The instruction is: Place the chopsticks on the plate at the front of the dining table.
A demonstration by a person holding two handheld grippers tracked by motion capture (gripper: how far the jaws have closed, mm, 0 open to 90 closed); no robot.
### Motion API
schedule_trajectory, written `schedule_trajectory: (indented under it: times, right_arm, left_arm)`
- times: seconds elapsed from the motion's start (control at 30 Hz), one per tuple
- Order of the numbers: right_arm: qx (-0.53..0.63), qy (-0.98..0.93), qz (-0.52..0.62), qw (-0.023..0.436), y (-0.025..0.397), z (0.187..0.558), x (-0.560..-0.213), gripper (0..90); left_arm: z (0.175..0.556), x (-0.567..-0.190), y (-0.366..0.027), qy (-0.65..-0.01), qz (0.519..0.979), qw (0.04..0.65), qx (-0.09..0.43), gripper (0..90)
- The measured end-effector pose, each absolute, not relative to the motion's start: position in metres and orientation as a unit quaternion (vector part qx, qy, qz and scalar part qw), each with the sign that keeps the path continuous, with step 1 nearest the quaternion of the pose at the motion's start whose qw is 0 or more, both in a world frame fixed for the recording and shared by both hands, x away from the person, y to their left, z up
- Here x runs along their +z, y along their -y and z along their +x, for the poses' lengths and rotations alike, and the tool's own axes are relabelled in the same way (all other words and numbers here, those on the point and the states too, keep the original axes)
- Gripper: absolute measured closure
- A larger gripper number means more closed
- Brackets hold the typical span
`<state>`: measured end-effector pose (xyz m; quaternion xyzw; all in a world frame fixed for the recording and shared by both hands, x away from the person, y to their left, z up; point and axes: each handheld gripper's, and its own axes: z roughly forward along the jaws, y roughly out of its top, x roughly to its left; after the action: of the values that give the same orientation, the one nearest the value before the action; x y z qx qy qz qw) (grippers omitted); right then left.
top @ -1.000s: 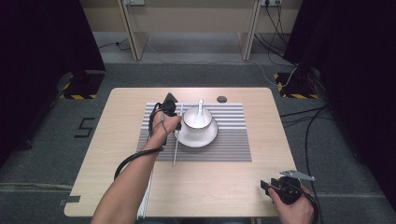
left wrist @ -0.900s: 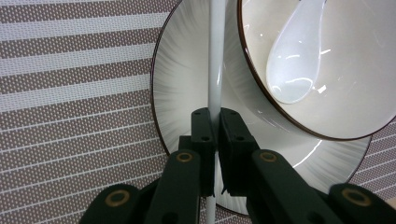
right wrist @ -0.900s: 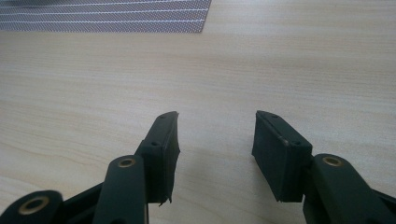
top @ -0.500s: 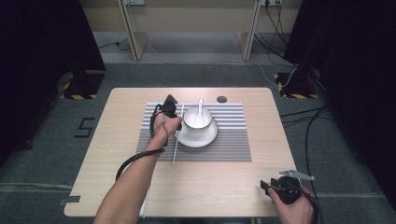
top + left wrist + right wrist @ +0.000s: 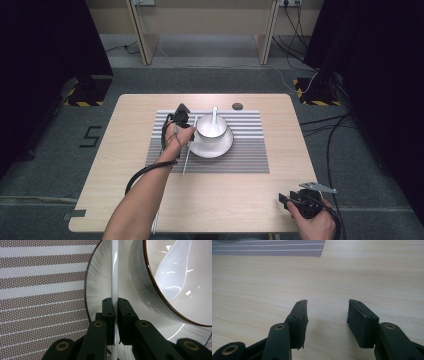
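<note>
A thin white stick (image 5: 186, 161) lies across the striped placemat (image 5: 245, 150), just left of a white bowl (image 5: 212, 128) on its saucer (image 5: 220, 148). A white spoon (image 5: 215, 114) stands in the bowl. My left gripper (image 5: 188, 137) is shut on the stick beside the saucer's left rim. In the left gripper view the jaws of my left gripper (image 5: 114, 301) pinch the stick (image 5: 114, 270) over the saucer (image 5: 98, 290), with the bowl (image 5: 140, 287) and spoon (image 5: 172, 270) to the right. My right gripper (image 5: 295, 200) is open and empty over bare table near the front right corner; its jaws (image 5: 327, 317) are spread wide.
The wooden table (image 5: 135, 120) has a small dark round disc (image 5: 237, 106) near its far edge. Bare wood (image 5: 362, 270) lies ahead of the right gripper, with the placemat's corner (image 5: 287, 247) beyond. Cables and dark floor surround the table.
</note>
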<state>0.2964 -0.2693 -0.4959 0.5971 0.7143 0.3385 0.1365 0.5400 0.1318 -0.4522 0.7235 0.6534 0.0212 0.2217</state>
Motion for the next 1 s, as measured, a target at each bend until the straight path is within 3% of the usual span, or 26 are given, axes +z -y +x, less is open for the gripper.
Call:
schedule_trajectory:
  times: [1.0]
  right_arm:
    - [0.337, -0.716, 0.596, 0.135, 0.2683, 0.2970, -0.4968, 50.8]
  left_arm:
    - [0.5409, -0.4559, -0.1308, -0.655, 0.723, 0.218, 0.020, 82.5]
